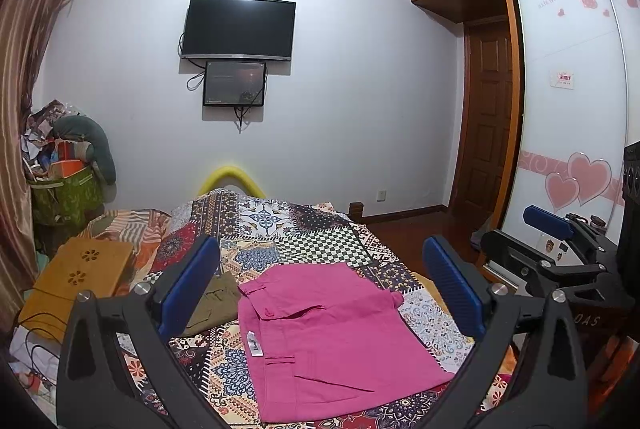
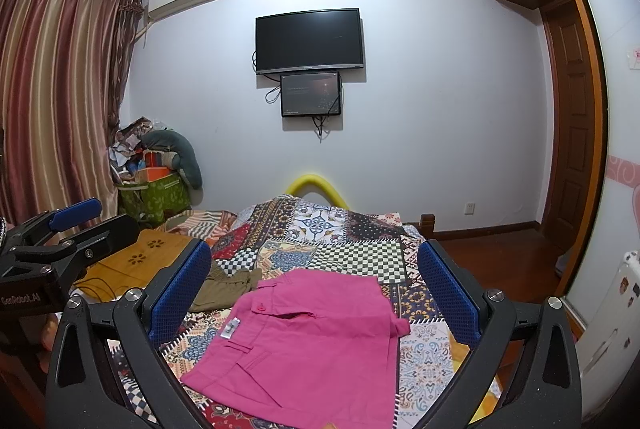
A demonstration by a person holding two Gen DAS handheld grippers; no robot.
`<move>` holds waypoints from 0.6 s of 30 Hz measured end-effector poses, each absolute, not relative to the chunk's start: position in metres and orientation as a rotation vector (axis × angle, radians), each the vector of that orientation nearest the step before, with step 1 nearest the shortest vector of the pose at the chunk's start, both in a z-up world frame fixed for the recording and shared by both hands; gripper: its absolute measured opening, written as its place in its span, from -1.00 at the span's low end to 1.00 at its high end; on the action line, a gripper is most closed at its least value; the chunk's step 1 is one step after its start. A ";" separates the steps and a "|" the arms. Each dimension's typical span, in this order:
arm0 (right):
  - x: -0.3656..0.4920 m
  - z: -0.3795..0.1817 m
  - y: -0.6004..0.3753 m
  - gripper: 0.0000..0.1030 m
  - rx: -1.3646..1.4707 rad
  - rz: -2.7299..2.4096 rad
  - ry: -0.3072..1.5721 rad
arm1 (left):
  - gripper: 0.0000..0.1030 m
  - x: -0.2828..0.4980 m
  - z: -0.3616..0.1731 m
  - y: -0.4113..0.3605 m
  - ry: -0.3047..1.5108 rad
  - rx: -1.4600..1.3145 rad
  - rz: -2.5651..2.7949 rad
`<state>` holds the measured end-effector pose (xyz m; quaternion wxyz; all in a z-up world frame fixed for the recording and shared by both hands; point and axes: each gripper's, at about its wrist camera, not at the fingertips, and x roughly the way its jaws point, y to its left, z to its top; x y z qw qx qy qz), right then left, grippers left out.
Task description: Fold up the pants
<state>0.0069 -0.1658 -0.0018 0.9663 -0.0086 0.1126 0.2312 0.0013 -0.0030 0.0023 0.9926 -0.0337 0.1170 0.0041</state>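
Pink pants point(image 1: 336, 341) lie folded into a compact rectangle on the patchwork bedspread point(image 1: 316, 241), waistband and white label to the left. They also show in the right wrist view point(image 2: 312, 341). My left gripper point(image 1: 320, 269) is open and empty, held above the pants. My right gripper point(image 2: 314, 271) is open and empty too, above them. The right gripper's body shows at the right edge of the left wrist view point(image 1: 560, 249). The left gripper's body shows at the left of the right wrist view point(image 2: 60, 241).
An olive-brown garment point(image 1: 214, 303) lies folded left of the pink pants. A wooden lap tray point(image 1: 80, 277) sits at the bed's left side with cables. A cluttered green bag point(image 2: 156, 197) stands by the curtain. Wardrobe and door are right.
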 end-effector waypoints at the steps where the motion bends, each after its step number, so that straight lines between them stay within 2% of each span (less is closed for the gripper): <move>1: 0.007 -0.002 -0.166 0.99 -0.018 0.467 0.228 | 1.00 0.001 0.003 -0.003 0.234 -0.068 0.007; 18: 0.009 -0.002 -0.167 0.99 -0.019 0.467 0.231 | 1.00 0.004 0.002 -0.005 0.229 -0.066 0.005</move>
